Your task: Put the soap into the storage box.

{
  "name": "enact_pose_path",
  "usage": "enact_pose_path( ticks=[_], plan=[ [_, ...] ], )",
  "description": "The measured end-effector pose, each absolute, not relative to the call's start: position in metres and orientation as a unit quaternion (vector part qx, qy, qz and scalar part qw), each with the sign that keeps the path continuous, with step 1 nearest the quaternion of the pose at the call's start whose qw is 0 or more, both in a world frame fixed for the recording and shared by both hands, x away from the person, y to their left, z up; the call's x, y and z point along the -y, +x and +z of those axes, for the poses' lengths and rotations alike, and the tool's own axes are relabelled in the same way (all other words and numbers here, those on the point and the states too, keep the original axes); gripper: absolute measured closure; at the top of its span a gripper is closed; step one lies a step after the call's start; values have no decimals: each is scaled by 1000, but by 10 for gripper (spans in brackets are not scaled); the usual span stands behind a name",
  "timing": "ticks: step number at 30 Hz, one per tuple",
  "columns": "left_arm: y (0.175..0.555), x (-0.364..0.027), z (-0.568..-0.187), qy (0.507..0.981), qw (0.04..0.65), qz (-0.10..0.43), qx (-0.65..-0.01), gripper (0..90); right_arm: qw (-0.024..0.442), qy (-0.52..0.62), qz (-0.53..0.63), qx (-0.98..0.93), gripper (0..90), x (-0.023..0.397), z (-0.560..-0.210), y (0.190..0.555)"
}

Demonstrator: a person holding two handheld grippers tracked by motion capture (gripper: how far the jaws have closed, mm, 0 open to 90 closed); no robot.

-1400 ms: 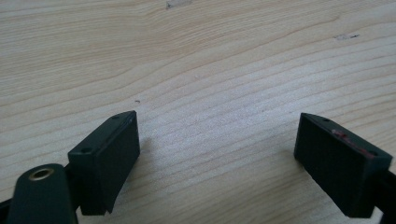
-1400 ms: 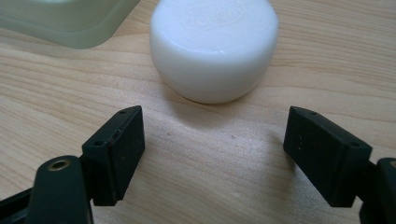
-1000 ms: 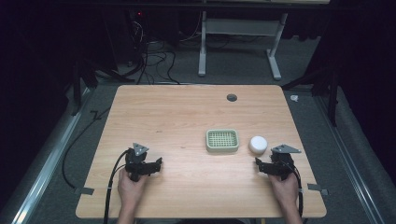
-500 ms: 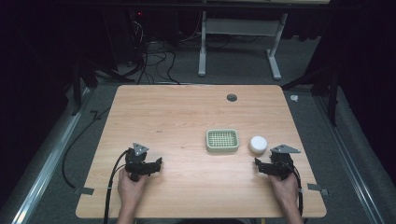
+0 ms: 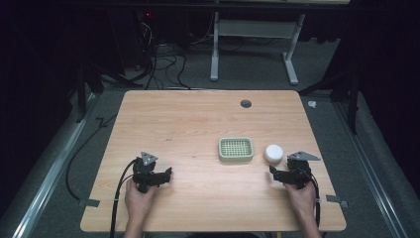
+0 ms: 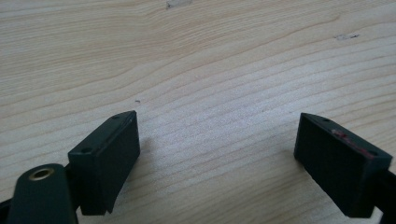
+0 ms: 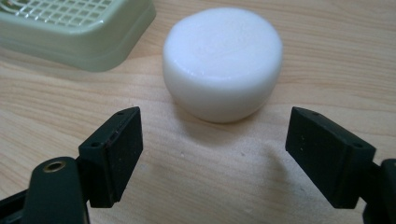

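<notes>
Soap: white round bar (image 7: 222, 63) on the table (image 5: 198, 124), just ahead of my right tongs (image 7: 212, 156), untouched.
Soap dish: green grid tray (image 5: 236, 149), empty, at soap's 9 o'clock.
Right tongs: spread, just been opening, gripping nothing.
Left tongs (image 6: 217, 161): spread over bare wood.

The surface (image 5: 198, 124) is showing pale tan wood with fine wavy grain lines and a small dark round spot (image 5: 245, 103) toward twelve o'clock. The soap (image 7: 223, 60) is looking plain glossy white. At its nine o'clock in the high view, the tray (image 5: 236, 149) is showing pale green with a square grid pattern on top. Each hand-held gripper, left (image 5: 163, 177) and right (image 5: 273, 171), is showing matte black jaws under a grey three-cornered plate. The floor (image 5: 341, 163) around is looking dark grey.
</notes>
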State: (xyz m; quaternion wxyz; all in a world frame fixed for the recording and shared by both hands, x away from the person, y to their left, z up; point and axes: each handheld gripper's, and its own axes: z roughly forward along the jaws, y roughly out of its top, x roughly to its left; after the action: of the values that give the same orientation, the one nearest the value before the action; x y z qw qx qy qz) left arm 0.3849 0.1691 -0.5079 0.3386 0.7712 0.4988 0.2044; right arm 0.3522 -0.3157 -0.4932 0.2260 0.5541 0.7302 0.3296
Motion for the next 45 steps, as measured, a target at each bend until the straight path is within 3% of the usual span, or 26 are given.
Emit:
enact_pose_path(
  ticks=[23,45],
  plan=[
    [385,-169,-508,771,339,204,-499,148,225,558,357,-714,138,312,-475,377],
    [385,-169,-508,771,339,204,-499,147,229,561,333,-722,132,304,-482,400]
  ],
)
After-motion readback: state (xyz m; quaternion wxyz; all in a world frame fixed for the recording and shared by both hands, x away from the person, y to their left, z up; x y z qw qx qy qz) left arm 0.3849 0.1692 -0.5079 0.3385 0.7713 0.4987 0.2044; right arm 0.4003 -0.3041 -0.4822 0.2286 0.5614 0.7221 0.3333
